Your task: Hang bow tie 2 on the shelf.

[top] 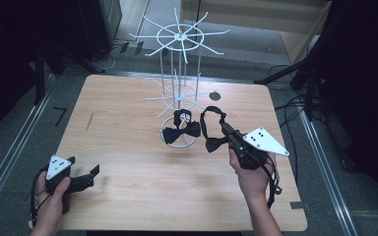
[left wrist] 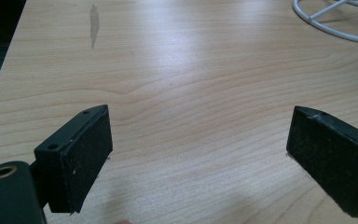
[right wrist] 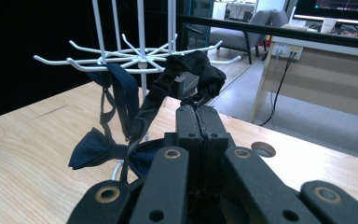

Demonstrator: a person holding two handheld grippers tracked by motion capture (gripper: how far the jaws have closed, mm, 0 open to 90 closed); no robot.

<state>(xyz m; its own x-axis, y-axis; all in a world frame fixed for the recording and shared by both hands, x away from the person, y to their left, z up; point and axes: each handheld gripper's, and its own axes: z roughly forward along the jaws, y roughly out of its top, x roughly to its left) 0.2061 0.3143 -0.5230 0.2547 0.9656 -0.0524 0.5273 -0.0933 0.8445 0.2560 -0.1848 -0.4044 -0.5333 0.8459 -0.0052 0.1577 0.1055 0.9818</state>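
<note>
Right hand-held gripper point(top: 225, 129) raised, clenched on bow tie strap point(top: 207, 118), left hand-held gripper point(top: 94, 171) low, jaws spread

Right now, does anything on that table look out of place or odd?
Only small things: a grey smear marks the table left of the rack. One bow tie hangs low by the rack's base; the right gripper holds another by its strap.

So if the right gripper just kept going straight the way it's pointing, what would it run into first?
Probably the white wire rack. The right gripper, shut on a black bow tie's strap, points at the rack's lower ring of hooks, where another bow tie hangs. Depth is hard to judge, so the hanging tie might come first.
</note>
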